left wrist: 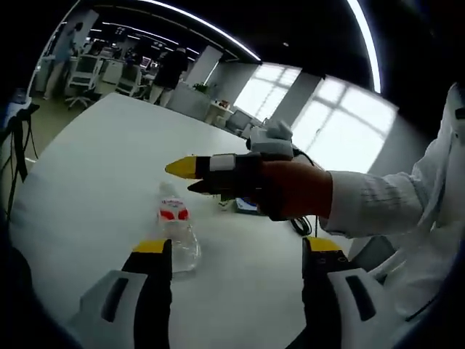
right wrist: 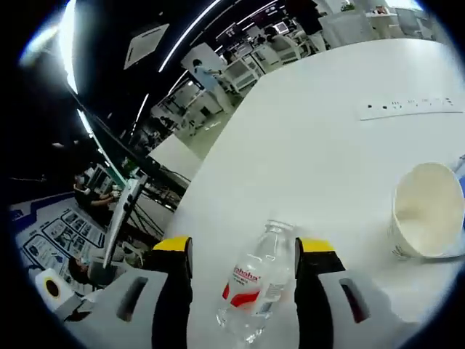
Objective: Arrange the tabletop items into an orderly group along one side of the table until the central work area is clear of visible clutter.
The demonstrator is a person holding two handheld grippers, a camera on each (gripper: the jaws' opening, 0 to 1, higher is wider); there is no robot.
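Clear bottle (right wrist: 256, 291) on table (right wrist: 320, 145), light, thin, slippery; right gripper (right wrist: 243, 254) jaws spread around it, not clenched. Take mid-body. Left gripper (left wrist: 236, 254) jaws released. Paper cup (right wrist: 429, 211) at 3 o'clock.

Both grippers, left gripper (left wrist: 236, 254) and right gripper (right wrist: 243, 251), have black jaws with yellow tips on grey-white bodies. The person's sleeve (left wrist: 378, 207) is white and cuffed.
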